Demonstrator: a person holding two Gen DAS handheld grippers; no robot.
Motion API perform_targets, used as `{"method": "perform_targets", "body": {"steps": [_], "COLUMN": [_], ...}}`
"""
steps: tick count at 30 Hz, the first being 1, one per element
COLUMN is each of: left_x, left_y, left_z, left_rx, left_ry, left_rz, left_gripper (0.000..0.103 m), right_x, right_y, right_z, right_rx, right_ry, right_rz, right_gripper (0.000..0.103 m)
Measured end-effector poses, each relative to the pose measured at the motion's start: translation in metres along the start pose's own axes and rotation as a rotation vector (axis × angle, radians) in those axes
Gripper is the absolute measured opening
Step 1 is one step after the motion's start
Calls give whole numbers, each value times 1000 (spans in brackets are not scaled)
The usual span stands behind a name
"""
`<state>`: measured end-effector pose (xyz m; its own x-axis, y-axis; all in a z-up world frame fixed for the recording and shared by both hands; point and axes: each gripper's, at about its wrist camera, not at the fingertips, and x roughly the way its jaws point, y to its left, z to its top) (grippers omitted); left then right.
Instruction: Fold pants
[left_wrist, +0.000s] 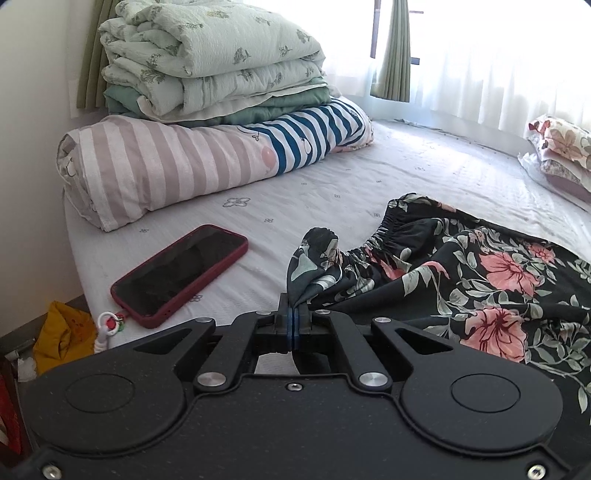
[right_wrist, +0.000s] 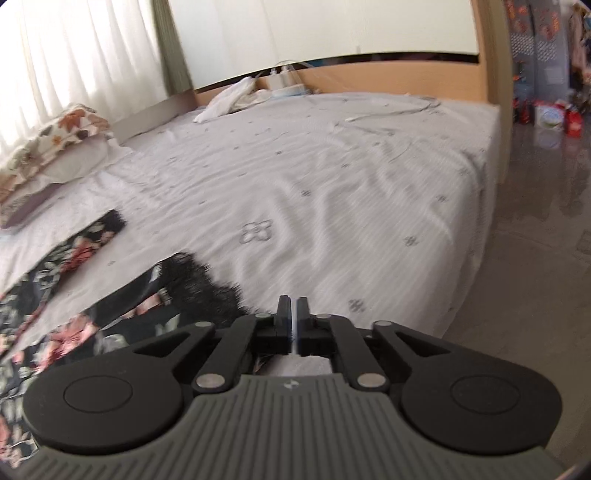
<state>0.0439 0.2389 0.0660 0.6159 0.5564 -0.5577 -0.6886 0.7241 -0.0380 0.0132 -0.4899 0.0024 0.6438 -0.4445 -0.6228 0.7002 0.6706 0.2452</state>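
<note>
Black pants with pink flowers lie spread on the bed. My left gripper is shut on a bunched corner of the elastic waistband, which stands up lifted off the sheet. In the right wrist view the two pant legs run in from the left, and the nearer leg's dark hem ends just left of my right gripper. Its fingers stand a narrow slit apart, and I see no cloth in the slit. Dark fabric passes under the gripper body, hidden from there on.
A phone in a dark red case lies on the sheet left of the waistband. Folded quilts are stacked on a striped roll at the back left. There is a flowered pillow by the curtain, a wooden headboard and the bed's right edge above the floor.
</note>
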Motion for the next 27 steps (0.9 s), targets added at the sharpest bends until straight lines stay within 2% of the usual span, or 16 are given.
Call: {"method": "perform_targets", "body": {"steps": [2,6,10,15,16,20,22,24,25,26,27], "left_x": [1,4,5,8,9,12,12,12,11,10,8], "left_y": [-2,0,-1,-4,-4,-10,-11,-11,-10,-10,-10], "left_z": [-3,-6,-5,-4,-4,-7,-8,-8,-7,-7,-6], "left_rx": [16,-3,-4,-9,-10,3,2,4,4,5,6], "left_ry": [10,29,29,34,32,34,35,32,32,31,25], "left_rz": [8,13,22,39,43,69,73,73,73,73,75], "left_gripper": [1,1,1,1,1,1,1,1,1,1,1], "right_x": [2,0,-1,12,19,39,44,46,45,44,44], "right_y": [-1,-3,5,29,33,57,59,56,54,50,46], "right_z": [-6,-21,-33,-37,-37,-37,-34,-30,-28,-26,-24], "right_rx": [7,49,12,-55,-62,-157,-145,-103,-87,-73,-63], "right_ry": [24,63,108,128,135,94,82,78,76,77,85], "right_rz": [20,91,179,193,202,148,141,123,111,112,123], "right_gripper": [27,33,58,61,52,50,47,31,13,2,2]}}
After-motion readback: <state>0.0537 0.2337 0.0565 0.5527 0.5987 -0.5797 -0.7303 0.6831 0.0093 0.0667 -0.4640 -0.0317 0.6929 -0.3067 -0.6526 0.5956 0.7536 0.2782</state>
